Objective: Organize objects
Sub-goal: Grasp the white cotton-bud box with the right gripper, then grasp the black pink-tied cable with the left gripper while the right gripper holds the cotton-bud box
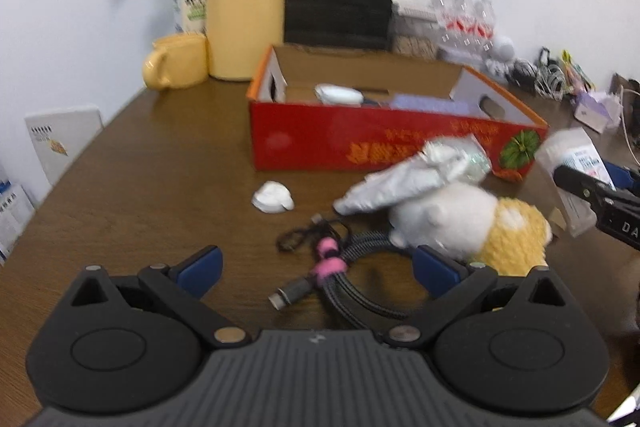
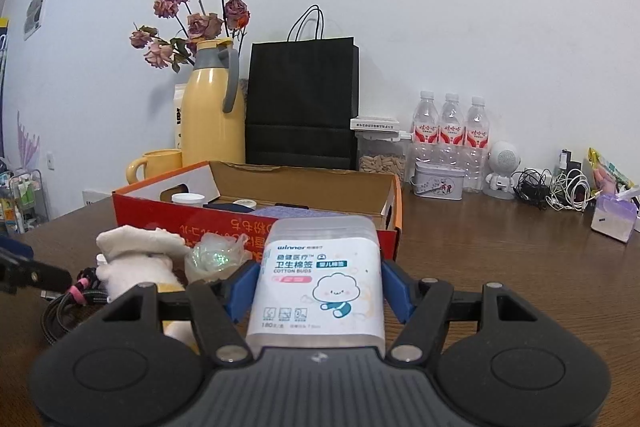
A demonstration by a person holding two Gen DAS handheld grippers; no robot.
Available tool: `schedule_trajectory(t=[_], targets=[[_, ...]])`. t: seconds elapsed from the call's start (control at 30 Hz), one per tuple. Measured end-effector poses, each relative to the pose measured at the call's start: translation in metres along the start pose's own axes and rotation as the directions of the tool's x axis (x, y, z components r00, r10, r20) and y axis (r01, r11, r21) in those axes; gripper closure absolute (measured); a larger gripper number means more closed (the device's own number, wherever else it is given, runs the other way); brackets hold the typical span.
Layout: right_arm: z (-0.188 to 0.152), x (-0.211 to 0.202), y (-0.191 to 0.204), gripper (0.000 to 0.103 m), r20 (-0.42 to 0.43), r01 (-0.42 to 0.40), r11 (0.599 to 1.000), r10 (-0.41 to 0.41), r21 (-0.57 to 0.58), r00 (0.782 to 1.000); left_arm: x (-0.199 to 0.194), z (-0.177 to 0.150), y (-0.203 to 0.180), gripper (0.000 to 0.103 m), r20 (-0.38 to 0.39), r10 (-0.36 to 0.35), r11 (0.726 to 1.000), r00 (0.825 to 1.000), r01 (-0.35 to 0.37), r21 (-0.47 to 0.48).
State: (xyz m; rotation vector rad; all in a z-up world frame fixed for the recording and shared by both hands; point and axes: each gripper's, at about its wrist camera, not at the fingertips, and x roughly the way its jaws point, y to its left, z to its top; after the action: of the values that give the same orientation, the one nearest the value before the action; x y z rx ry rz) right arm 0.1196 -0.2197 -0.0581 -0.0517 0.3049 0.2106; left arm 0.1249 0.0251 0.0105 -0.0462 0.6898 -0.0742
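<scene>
a plain white wall (image 2: 440, 7) rises behind a dark brown wooden table (image 2: 500, 255). a small picture (image 2: 36, 7) hangs at far left, evenly lit.

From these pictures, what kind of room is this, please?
Probably a home or small office room, on a cluttered wooden table: a yellow thermos jug, dried flowers and water bottles stand along a white wall.

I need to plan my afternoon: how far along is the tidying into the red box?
Partly done. The red cardboard box already holds several items. The right gripper grips a clear cotton-bud box. The open left gripper holds nothing. White-and-yellow plush toy, braided cable bundle, white wad remain out.
</scene>
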Motion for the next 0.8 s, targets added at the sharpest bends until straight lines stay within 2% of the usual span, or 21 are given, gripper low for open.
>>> schedule_trajectory(t=[0.2,0.33,0.43,0.6,0.7,0.8], targets=[[-0.001,-0.001,-0.002,0.038,0.006,-0.01,1.0,0.01,0.012,1.0,0.013,0.008,-0.01,0.0,-0.146,-0.089,0.996,0.985,0.09,-0.002],[-0.001,-0.002,-0.002,0.038,0.012,-0.015,1.0,0.014,0.013,1.0,0.024,0.012,-0.023,0.0,-0.186,-0.057,0.996,0.981,0.069,0.056],[-0.001,-0.003,-0.003,0.038,0.016,-0.019,1.0,0.019,0.014,1.0,0.027,0.016,-0.029,0.0,-0.212,-0.081,0.992,0.974,0.098,0.074],[-0.002,-0.004,-0.003,0.038,0.023,-0.028,0.999,0.027,0.018,0.999,0.035,0.017,-0.043,0.0,-0.246,-0.042,0.985,0.968,0.081,0.153],[-0.002,-0.005,-0.004,0.038,0.028,-0.034,0.999,0.034,0.02,0.999,0.037,0.014,-0.049,0.0,-0.269,-0.046,0.973,0.962,0.105,0.207],[-0.002,-0.005,-0.004,0.038,0.032,-0.039,0.999,0.039,0.02,0.999,0.039,0.009,-0.058,0.0,-0.269,-0.006,0.956,0.963,0.085,0.283]])
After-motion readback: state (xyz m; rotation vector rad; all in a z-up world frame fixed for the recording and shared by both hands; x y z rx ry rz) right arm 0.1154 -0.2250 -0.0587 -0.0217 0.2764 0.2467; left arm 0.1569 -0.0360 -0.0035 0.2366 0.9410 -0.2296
